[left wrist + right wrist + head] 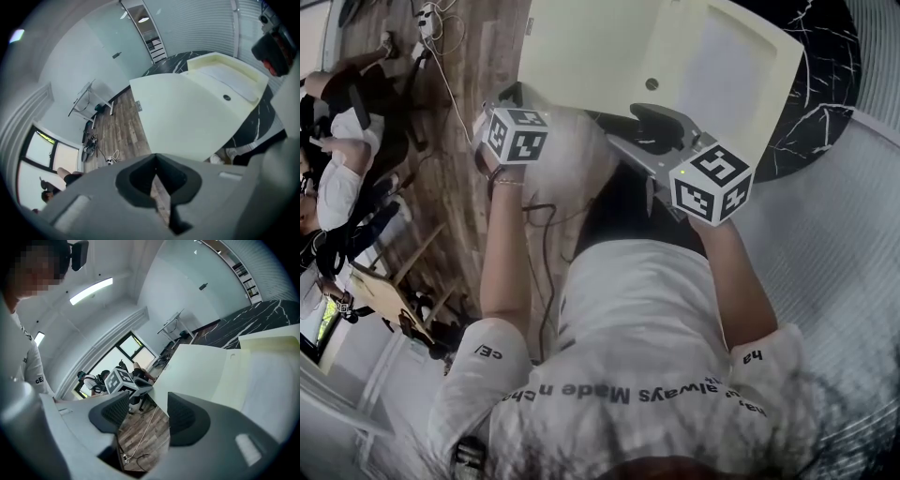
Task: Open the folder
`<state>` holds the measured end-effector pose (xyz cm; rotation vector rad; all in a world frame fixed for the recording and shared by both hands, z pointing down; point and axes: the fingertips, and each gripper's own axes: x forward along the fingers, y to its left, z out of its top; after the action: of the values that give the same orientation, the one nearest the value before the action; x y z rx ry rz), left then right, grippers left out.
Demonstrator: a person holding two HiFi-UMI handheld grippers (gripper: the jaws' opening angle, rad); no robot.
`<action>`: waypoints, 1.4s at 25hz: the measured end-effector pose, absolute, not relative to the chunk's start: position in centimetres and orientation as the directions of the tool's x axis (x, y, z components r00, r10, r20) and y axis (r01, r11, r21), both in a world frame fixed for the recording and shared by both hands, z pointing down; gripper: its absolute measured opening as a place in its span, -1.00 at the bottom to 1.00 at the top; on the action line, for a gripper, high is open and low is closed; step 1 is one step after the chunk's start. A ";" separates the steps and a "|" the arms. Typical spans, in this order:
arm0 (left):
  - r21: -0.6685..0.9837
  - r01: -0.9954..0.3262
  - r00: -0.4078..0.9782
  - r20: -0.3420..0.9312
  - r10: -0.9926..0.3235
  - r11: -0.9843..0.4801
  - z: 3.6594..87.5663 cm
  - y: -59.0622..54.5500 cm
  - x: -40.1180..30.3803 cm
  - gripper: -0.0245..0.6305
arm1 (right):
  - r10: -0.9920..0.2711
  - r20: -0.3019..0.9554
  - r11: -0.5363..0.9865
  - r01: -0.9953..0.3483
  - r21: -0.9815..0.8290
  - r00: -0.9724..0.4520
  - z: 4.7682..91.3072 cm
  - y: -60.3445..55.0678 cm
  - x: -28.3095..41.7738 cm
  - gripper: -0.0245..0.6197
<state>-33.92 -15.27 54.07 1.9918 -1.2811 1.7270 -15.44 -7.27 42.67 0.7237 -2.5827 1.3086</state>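
Observation:
A cream folder (609,47) with a small dark snap (652,84) lies closed on the black marble table (825,84); it fills the middle of the left gripper view (187,117). My right gripper (661,124) hovers at the folder's near edge, and its marker cube (712,183) is closer to me. In its own view the right gripper (147,411) is open, with only floor showing between the pads and the folder (211,366) just beyond the right pad. My left gripper (154,164) is shut on nothing, off the folder's left side, above the floor; its marker cube (516,134) shows.
Wooden floor (478,56) with cables and a power strip (427,19) lies left of the table. Seated people (337,178) are at the far left. A desk (89,98) stands by the far wall. A pale ribbed surface (844,244) curves round the table's right.

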 end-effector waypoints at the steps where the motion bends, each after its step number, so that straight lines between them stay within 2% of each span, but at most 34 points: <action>1: -0.368 -0.709 -0.068 0.884 -0.462 -0.601 54.5 -15.2 -34.0 -0.92 | -0.351 0.350 0.496 -0.490 -0.717 -0.868 42.8 -7.1 -15.1 -0.13; 20: -0.380 -0.684 -0.098 0.894 -0.437 -0.623 59.7 -14.2 -34.2 -0.92 | -0.444 0.414 0.442 -0.596 -0.671 -0.795 45.5 -4.9 -9.1 -0.22; 35: -0.370 -0.765 -0.044 0.847 -0.530 -0.528 51.4 -13.0 -33.2 -0.92 | -0.511 0.409 0.479 -0.646 -0.595 -0.756 40.1 -5.1 -6.7 -0.32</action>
<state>-33.21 -13.00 51.39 2.0104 -1.3952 1.6047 -6.73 -5.09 40.05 1.0069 -2.5467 1.1390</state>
